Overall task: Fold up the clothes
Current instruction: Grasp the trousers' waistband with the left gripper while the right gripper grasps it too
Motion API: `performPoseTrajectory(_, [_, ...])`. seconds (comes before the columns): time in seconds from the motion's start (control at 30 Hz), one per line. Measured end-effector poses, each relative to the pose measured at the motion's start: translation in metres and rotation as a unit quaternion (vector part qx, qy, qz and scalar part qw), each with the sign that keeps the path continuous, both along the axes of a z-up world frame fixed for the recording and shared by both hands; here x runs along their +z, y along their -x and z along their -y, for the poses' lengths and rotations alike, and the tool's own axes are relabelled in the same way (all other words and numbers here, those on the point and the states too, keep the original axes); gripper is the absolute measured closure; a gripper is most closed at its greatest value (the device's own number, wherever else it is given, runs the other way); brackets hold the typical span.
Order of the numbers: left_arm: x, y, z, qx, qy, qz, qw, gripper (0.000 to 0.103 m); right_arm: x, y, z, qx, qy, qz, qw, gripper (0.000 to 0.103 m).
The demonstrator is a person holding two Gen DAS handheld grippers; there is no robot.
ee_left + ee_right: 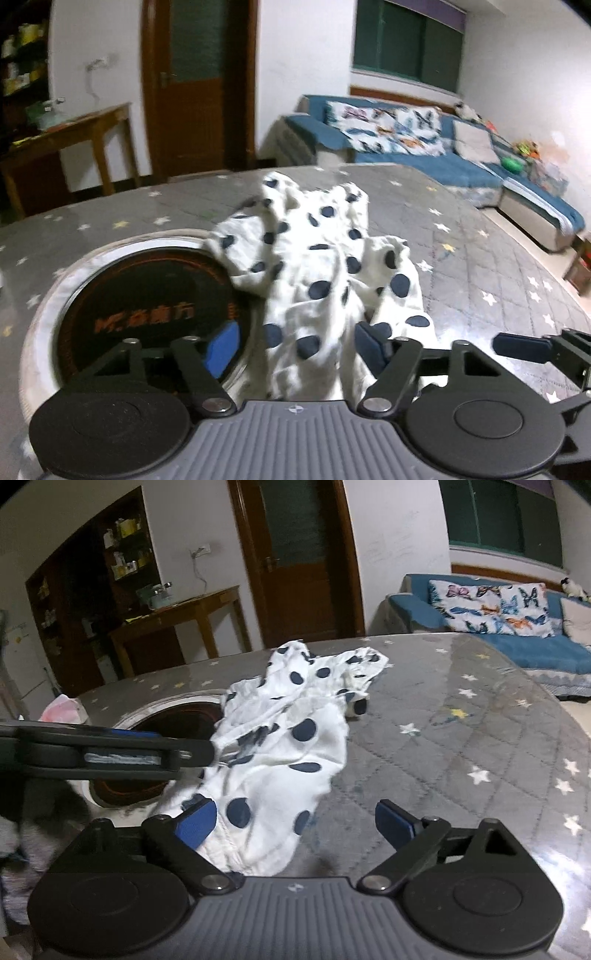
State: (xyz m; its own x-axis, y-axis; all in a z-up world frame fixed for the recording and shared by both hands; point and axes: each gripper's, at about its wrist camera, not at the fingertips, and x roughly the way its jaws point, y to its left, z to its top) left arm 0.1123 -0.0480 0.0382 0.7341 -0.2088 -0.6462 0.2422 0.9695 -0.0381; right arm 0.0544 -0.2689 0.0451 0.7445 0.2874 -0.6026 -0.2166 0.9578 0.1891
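Grey star-print tabletop (461, 738), living room behind: blue sofa (424, 162) with butterfly cushions, brown door (295, 561). White garment with navy polka dots (280, 746) lies crumpled mid-tabletop, partly over a round recessed burner (147, 295) with orange lettering (blurred, only "MY" plus Chinese characters, last maybe "方"). Left tongs (295, 343) spread apart, garment between the blue pads. Right tongs (295, 821) also spread, garment's near edge between them, nothing clamped
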Motion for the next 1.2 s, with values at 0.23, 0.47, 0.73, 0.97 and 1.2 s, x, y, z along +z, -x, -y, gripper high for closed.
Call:
performPoseTrajectory(0.23, [-0.017,-0.021,-0.006,-0.017,0.006,-0.048,0.9987,0.083,-0.009,-0.019,-0.001,0.017,-0.044,-0.032,0.998,0.036])
performPoseTrajectory(0.47, [-0.008,-0.012,-0.026,-0.008,0.029,-0.037,0.9988,0.098,-0.016,-0.026,0.007,0.026,-0.089,-0.047,0.995,0.084])
performPoseTrajectory(0.73, [0.020,0.004,-0.069,0.032,0.077,-0.020,0.9963,0.100,0.014,-0.015,0.031,0.010,-0.118,-0.006,0.993,0.097])
performPoseTrajectory(0.97, [0.027,0.047,-0.103,0.045,0.127,-0.033,0.9903,0.101,0.033,0.016,0.046,0.027,-0.122,0.008,0.992,0.097])
performPoseTrajectory(1.2, [-0.005,0.098,-0.116,0.045,0.141,-0.089,0.9850,0.101,0.011,0.050,0.050,0.047,-0.100,-0.068,0.992,0.093])
